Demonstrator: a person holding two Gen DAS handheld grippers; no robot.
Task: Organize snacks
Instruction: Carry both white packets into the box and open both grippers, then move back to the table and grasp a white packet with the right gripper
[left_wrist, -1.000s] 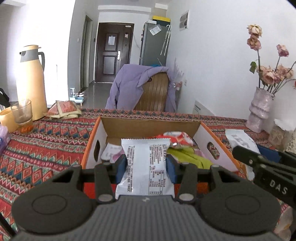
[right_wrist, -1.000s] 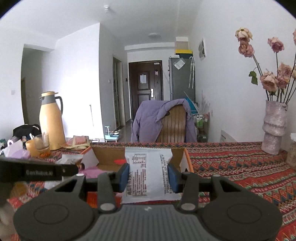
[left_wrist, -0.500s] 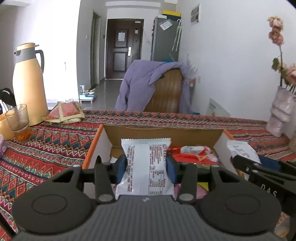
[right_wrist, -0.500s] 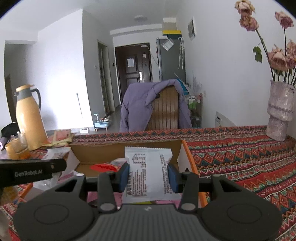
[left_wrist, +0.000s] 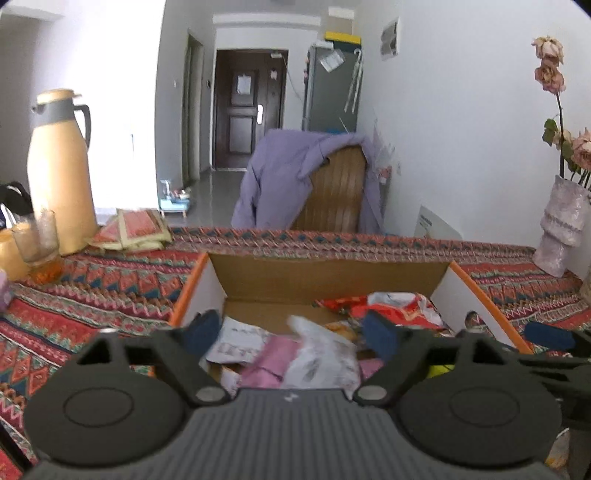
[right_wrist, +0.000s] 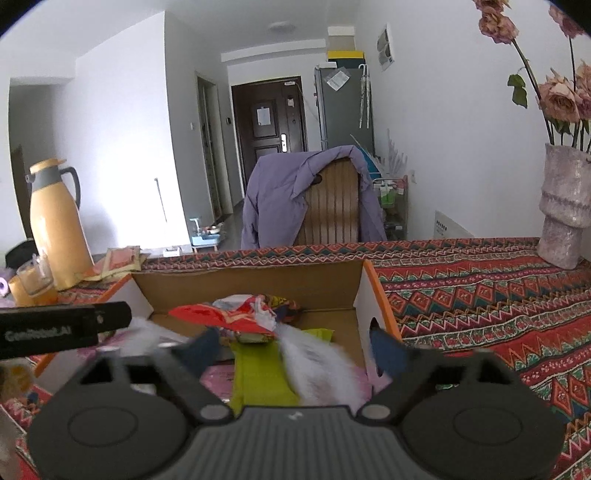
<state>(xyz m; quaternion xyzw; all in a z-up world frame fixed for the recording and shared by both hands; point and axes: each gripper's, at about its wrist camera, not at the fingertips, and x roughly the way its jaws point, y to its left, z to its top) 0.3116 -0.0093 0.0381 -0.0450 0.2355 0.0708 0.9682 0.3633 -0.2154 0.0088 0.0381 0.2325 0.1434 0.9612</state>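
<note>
An open cardboard box with orange edges (left_wrist: 332, 275) (right_wrist: 247, 288) sits on the patterned tablecloth and holds several snack packets: red (left_wrist: 399, 308) (right_wrist: 225, 317), pink (left_wrist: 269, 362) and green (right_wrist: 258, 369). My left gripper (left_wrist: 291, 334) is open over the box; a white packet (left_wrist: 321, 358) lies blurred below it among the snacks. My right gripper (right_wrist: 291, 349) is open over the box's right half; another white packet (right_wrist: 317, 365) is blurred between its fingers, falling free.
A yellow thermos (left_wrist: 61, 173) and a glass (left_wrist: 38, 240) stand at the far left, next to folded packets (left_wrist: 136, 229). A vase with dried roses (right_wrist: 565, 206) stands at the right. A chair with a purple jacket (right_wrist: 314, 199) is behind the table.
Both grippers have opened and let go of their white packets, which have dropped into the box. Both grippers have moved forward over the box.
</note>
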